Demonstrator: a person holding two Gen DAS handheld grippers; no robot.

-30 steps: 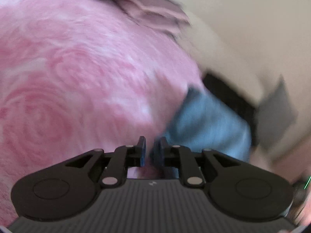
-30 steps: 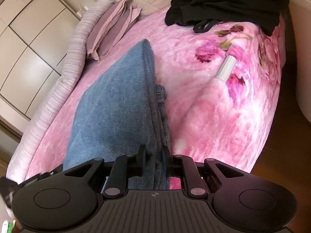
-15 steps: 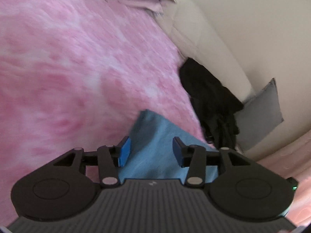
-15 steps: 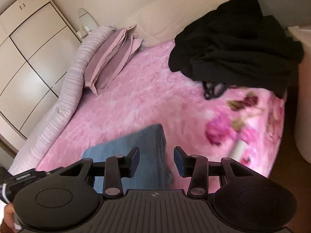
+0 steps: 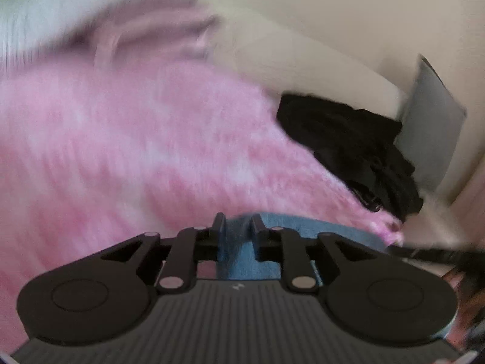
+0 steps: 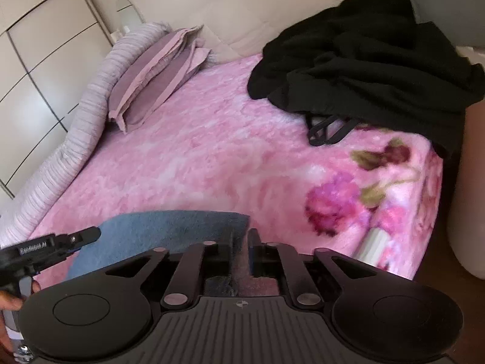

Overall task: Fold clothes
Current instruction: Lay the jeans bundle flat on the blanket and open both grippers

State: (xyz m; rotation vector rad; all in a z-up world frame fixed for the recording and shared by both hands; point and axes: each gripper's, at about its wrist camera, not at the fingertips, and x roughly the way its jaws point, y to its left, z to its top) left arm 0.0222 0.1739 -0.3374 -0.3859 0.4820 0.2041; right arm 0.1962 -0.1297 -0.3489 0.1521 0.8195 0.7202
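Both grippers, left (image 5: 235, 227) and right (image 6: 241, 239), clamp the blue garment (image 6: 169, 227) at the pink bed's (image 6: 212, 151) near edge. Black clothes (image 6: 363, 60) pile far right; pillows (image 6: 154, 75) far left.

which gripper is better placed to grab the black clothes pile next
Right, probably. The right gripper faces the black clothes pile with open bedspread between; the left gripper sits farther across the blue garment.

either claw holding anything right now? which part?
Both seem shut on the blue garment: right claw on its right corner, left claw on an edge. The left view is blurred, so that grip is less certain.
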